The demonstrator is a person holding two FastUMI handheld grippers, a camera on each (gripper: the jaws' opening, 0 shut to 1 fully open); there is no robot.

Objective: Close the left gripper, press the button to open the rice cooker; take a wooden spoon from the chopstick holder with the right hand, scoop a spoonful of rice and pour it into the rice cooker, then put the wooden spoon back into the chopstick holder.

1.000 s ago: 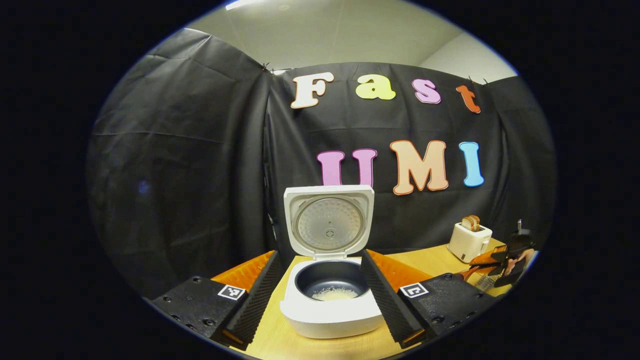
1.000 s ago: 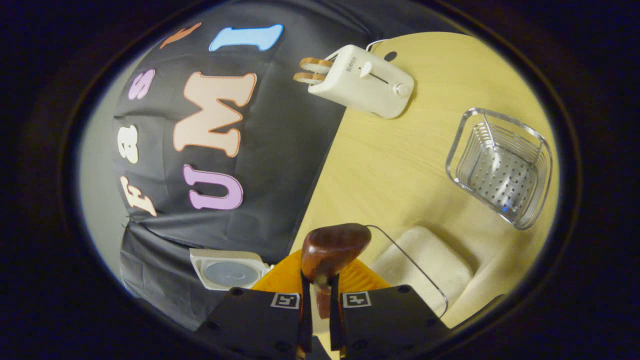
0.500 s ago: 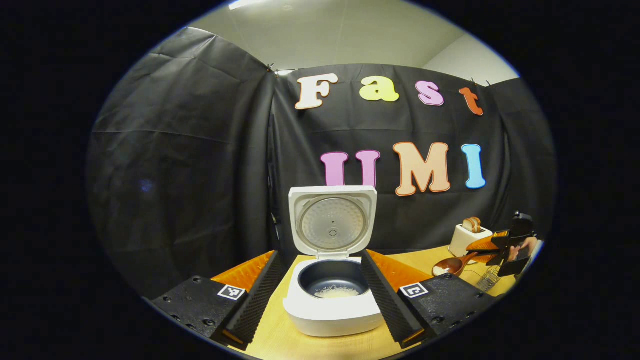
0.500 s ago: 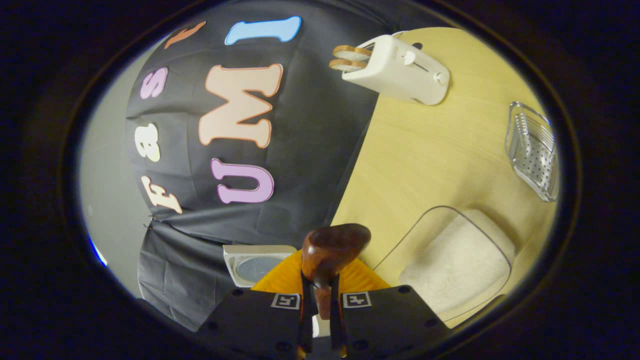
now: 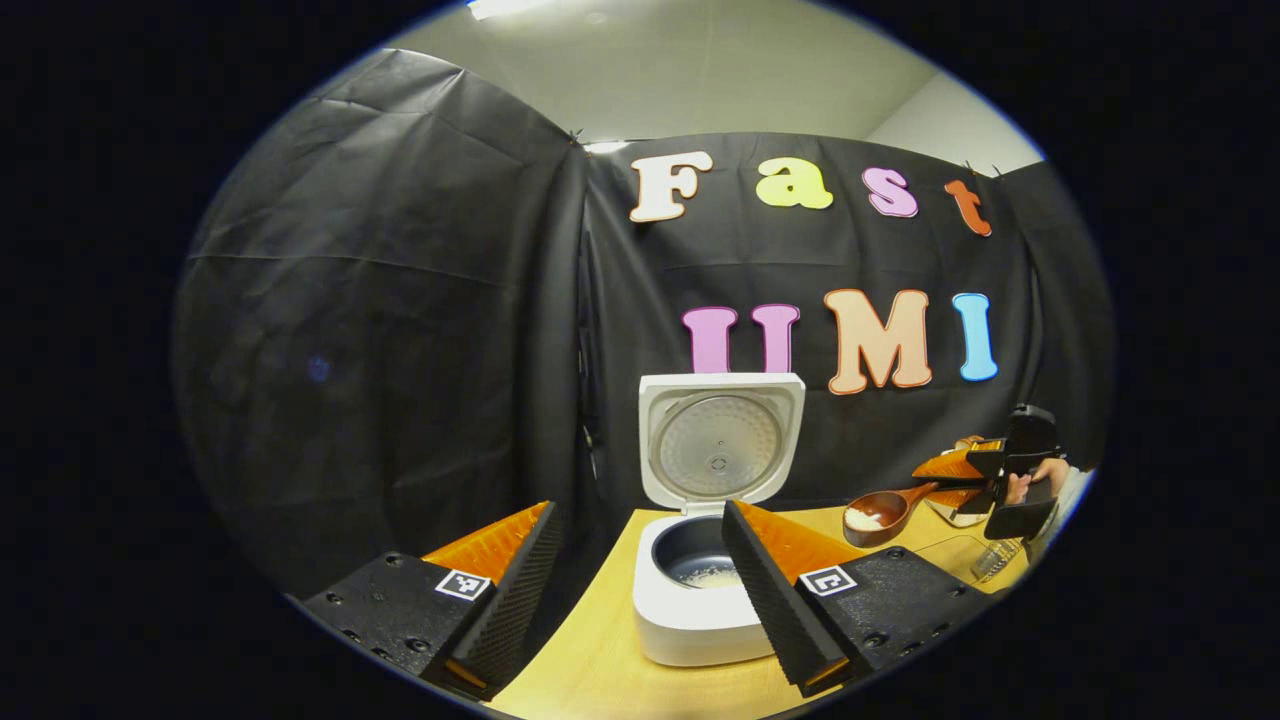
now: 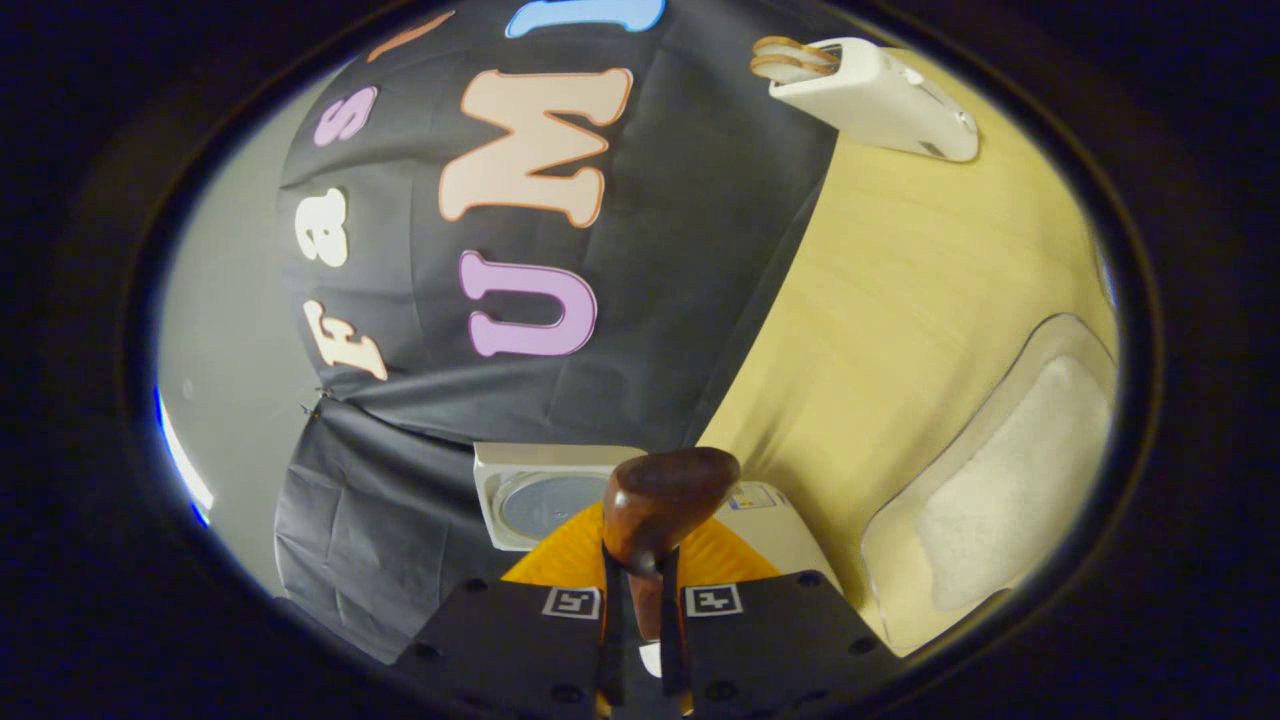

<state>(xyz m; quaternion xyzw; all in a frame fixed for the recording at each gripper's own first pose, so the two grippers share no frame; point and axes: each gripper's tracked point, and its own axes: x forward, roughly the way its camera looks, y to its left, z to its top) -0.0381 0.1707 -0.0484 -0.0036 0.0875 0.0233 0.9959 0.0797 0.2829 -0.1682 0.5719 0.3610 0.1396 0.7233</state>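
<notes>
The white rice cooker (image 5: 690, 625) stands open, its lid (image 5: 720, 440) upright and a little rice in the dark pot (image 5: 700, 560). My left gripper (image 5: 638, 510) hangs open in front of it, holding nothing. To the right, a hand carries my right gripper (image 5: 985, 478), shut on the wooden spoon (image 5: 875, 512), whose bowl holds rice and hovers right of the cooker. In the right gripper view the spoon (image 6: 660, 495) sticks out from between the fingers of my right gripper (image 6: 640, 565), with the cooker lid (image 6: 545, 500) just beyond it.
A clear tray of rice (image 6: 1000, 480) lies on the wooden table (image 6: 900, 280) at the right. A white toaster (image 6: 870, 85) with bread slices stands at the back. The clear chopstick holder (image 5: 995, 560) sits below the right gripper.
My right gripper has risen from the rice tray with a spoonful and swung toward the cooker. The left gripper has drifted left, so the cooker sits farther right in its view.
</notes>
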